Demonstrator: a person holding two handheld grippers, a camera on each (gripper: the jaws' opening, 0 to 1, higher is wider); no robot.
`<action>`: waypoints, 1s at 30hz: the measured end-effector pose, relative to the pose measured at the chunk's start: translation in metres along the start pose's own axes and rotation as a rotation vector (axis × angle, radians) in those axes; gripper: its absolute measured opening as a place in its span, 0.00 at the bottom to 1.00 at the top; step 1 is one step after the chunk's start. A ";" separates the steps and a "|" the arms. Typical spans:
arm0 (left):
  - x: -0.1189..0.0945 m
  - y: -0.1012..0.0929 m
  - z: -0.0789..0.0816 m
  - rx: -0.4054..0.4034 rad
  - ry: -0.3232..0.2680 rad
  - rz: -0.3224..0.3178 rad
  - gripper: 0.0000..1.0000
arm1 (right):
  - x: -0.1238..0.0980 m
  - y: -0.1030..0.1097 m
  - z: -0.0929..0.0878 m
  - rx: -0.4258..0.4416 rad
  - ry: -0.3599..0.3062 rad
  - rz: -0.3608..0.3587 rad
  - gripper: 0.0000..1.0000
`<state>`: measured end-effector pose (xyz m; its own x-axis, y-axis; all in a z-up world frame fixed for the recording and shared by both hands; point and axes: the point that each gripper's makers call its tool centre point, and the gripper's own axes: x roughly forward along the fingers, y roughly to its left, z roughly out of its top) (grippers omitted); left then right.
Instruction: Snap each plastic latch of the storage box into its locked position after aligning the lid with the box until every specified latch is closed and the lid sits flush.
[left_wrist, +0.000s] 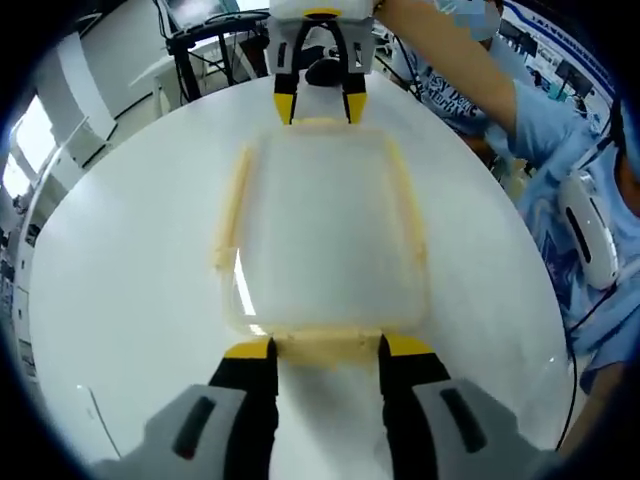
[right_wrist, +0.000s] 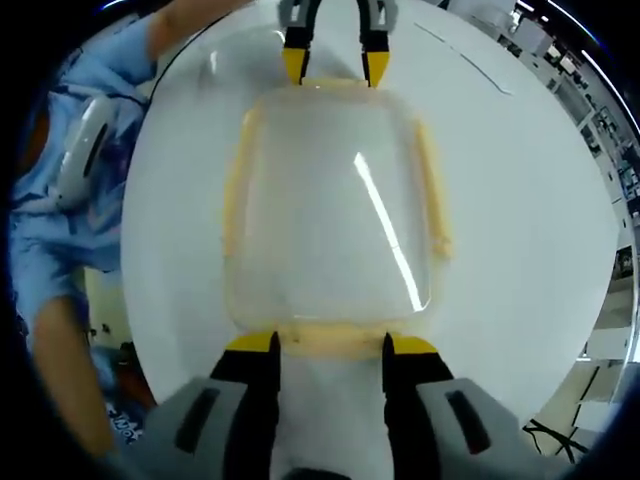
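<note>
Both tools (left_wrist: 326, 347) (right_wrist: 329, 343) flank the unmarked storage box (left_wrist: 325, 235); no writing legible.

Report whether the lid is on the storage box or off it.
On. The clear lid covers the storage box top inside the yellow latches along its edges. Whether it sits fully flush, cannot tell.

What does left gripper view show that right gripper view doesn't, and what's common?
Left gripper view alone: a black stand past the white table's far edge, plus the right gripper at the box's far end. Right gripper view alone: a long glare streak across the lid and the left gripper at the far end. Both: the clear storage box with yellowish latches on the white table, open jaws at the near latch, a person in blue.
</note>
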<state>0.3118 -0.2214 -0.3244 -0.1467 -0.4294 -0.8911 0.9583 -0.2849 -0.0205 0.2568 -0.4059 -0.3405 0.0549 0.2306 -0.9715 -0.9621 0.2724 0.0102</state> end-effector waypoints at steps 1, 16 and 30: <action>-0.003 0.000 0.001 0.000 -0.004 0.002 0.39 | 0.000 0.000 0.000 -0.001 -0.002 0.000 0.40; -0.013 -0.007 0.007 -0.028 -0.030 -0.013 0.39 | -0.002 0.000 0.002 -0.041 -0.063 0.012 0.39; -0.024 -0.017 0.004 -0.029 -0.051 -0.003 0.39 | -0.020 0.008 0.012 -0.062 -0.133 -0.007 0.38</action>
<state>0.2981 -0.2095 -0.3006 -0.1609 -0.4720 -0.8668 0.9645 -0.2617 -0.0365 0.2509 -0.3966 -0.3178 0.0931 0.3520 -0.9314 -0.9761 0.2168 -0.0156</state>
